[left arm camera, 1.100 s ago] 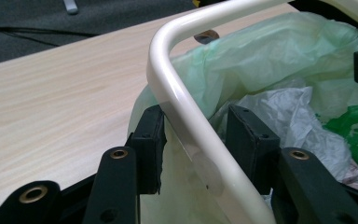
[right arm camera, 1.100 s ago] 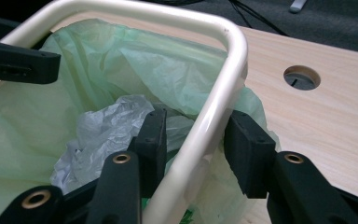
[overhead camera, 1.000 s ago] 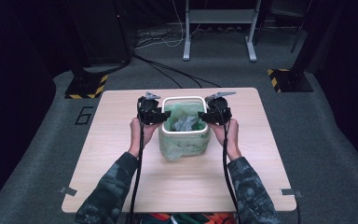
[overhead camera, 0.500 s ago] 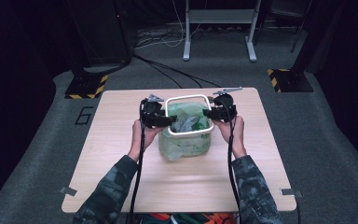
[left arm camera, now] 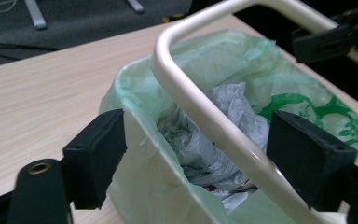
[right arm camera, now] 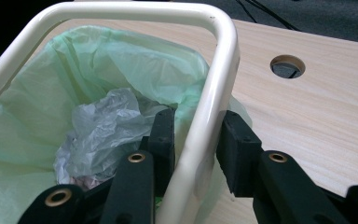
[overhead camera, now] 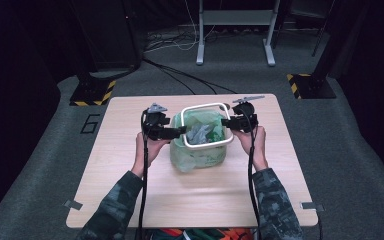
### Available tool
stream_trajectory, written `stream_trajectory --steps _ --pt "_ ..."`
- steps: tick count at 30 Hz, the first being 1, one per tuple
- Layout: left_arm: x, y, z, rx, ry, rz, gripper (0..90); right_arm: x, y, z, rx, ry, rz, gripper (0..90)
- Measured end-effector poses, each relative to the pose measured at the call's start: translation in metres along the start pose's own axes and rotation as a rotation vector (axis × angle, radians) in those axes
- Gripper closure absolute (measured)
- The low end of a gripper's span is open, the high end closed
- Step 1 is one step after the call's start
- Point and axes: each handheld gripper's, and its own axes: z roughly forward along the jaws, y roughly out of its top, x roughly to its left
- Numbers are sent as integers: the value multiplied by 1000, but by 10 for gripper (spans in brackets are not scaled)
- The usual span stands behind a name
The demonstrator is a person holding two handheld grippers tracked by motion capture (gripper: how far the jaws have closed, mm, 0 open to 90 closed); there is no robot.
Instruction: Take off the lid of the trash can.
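The white ring [overhead camera: 206,126] sits lifted over the green bag [overhead camera: 198,152] of the bin on the worktop [overhead camera: 130,190]. The right tongs [right arm camera: 193,140] pinch the ring's edge. The left tongs [left arm camera: 196,163] have just been opening; ring and bag rim lie between them, untouched.

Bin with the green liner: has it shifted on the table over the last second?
No. The bin stands at the same spot, just as far from the table's far edge.
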Motion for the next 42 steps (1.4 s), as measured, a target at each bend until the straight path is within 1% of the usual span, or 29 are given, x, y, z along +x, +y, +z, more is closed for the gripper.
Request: stream_trajectory --steps 6,9,10,11,12,13,14,15,16,17,19,20,21,22,23,24,25,26,28,30,31,32,33,34,36,38,39,41,42 --pt "6 -4 -14 -32 -5 -8 143 -2 -2 -2 -3 9 3 688" --pt "8 -8 -21 -46 9 -9 144 -4 -2 -5 -10 10 7 692" --pt "12 -15 -27 -53 18 -17 144 -7 -3 -9 -21 16 4 698" --pt "12 -15 -27 -53 18 -17 144 -7 -3 -9 -21 16 4 698" --pt "16 -22 -31 -59 24 -35 144 -8 -4 -12 -29 15 5 736" --pt "16 -22 -31 -59 24 -35 144 -8 -4 -12 -29 15 5 736" --pt "18 -27 -32 -58 32 -38 144 -9 -5 -14 -35 12 7 784" --pt "20 -31 -34 -57 37 -47 144 -10 -6 -15 -41 22 8 767" --pt "25 -41 -34 -44 41 -62 144 -10 -6 -17 -31 15 0 775" --pt "25 -41 -34 -44 41 -62 144 -10 -7 -17 -30 12 -1 790" --pt "30 -56 -33 -11 46 -78 143 -11 -7 -17 -22 -15 1 795" --pt "30 -56 -33 -11 46 -78 143 -11 -7 -17 -22 -15 1 795" --pt "31 -62 -32 -2 50 -83 143 -13 -8 -18 -17 -7 2 801" --pt "33 -73 -31 18 58 -85 143 -14 -9 -18 -20 -13 6 801" --pt "33 -73 -31 18 58 -85 142 -14 -9 -18 -20 -13 6 801" --pt "35 -83 -29 37 69 -92 140 -16 -10 -21 -22 -11 8 801" --pt "35 -83 -29 37 69 -92 140 -18 -10 -22 -23 -20 7 800" --pt "37 -93 -28 57 82 -89 139 -19 -11 -24 -27 -24 7 801" --pt "38 -98 -26 71 81 -89 135 -20 -11 -25 -28 -22 12 801" --pt "39 -113 -21 118 90 -79 131 -24 -13 -31 -33 -34 12 801" --pt "39 -113 -21 118 90 -79 130 -24 -13 -31 -33 -34 12 801" --pt "40 -123 -17 140 96 -74 130 -27 -15 -34 -34 -40 15 801" --pt "40 -123 -17 140 96 -74 129 -27 -15 -34 -34 -40 15 801" --pt "42 -133 -14 157 99 -73 128 -30 -17 -37 -40 -47 17 801" --pt "43 -142 -12 168 106 -67 127 -34 -19 -40 -44 -52 23 801" --pt "43 -150 -11 160 119 -65 128 -37 -21 -43 -50 -57 28 801" --pt "43 -150 -11 160 119 -65 129 -37 -21 -43 -50 -57 28 801" --pt "44 -160 -10 154 149 -50 131 -43 -25 -47 -53 -68 38 801" --pt "45 -162 -9 153 152 -57 131 -45 -27 -48 -60 -74 38 801"
